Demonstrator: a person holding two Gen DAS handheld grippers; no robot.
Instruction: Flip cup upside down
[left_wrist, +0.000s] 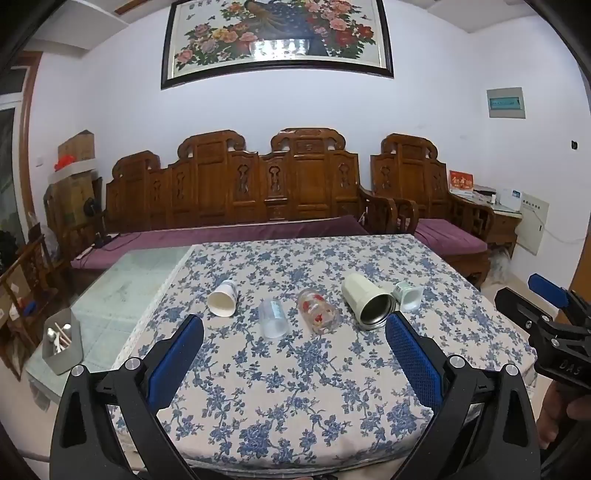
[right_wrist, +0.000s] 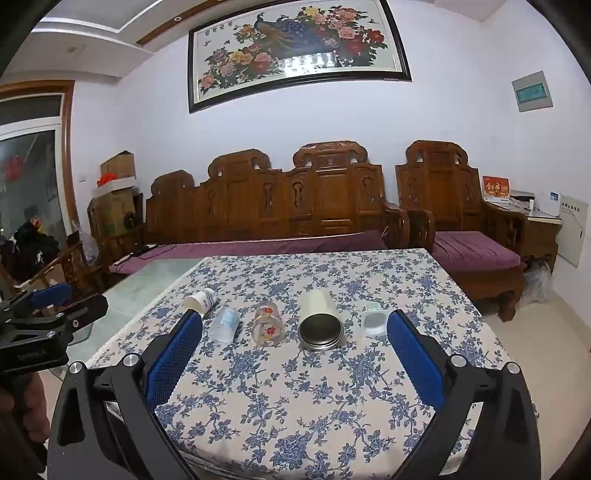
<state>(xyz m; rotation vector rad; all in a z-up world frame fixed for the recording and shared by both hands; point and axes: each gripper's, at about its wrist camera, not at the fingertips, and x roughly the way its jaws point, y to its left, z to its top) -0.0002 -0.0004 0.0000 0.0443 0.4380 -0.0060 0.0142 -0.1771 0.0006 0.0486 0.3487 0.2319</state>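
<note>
Several cups lie on their sides in a row on the blue-flowered tablecloth (left_wrist: 295, 387): a white paper cup (left_wrist: 222, 299) (right_wrist: 200, 300), a clear plastic cup (left_wrist: 272, 318) (right_wrist: 224, 325), a glass with red flowers (left_wrist: 318, 311) (right_wrist: 266, 328), a cream steel-lined tumbler (left_wrist: 367, 301) (right_wrist: 320, 321) and a small white-green cup (left_wrist: 407, 295) (right_wrist: 373, 318). My left gripper (left_wrist: 294, 323) is open and empty, short of the row. My right gripper (right_wrist: 294, 319) is open and empty, facing the tumbler and the glass. Each gripper shows at the edge of the other's view: the right (left_wrist: 554, 332), the left (right_wrist: 40, 321).
A grey holder with utensils (left_wrist: 62, 345) stands on the bare glass tabletop (left_wrist: 136, 280) to the left of the cloth. A carved wooden sofa with purple cushions (left_wrist: 258, 192) and an armchair (right_wrist: 461, 221) stand behind the table.
</note>
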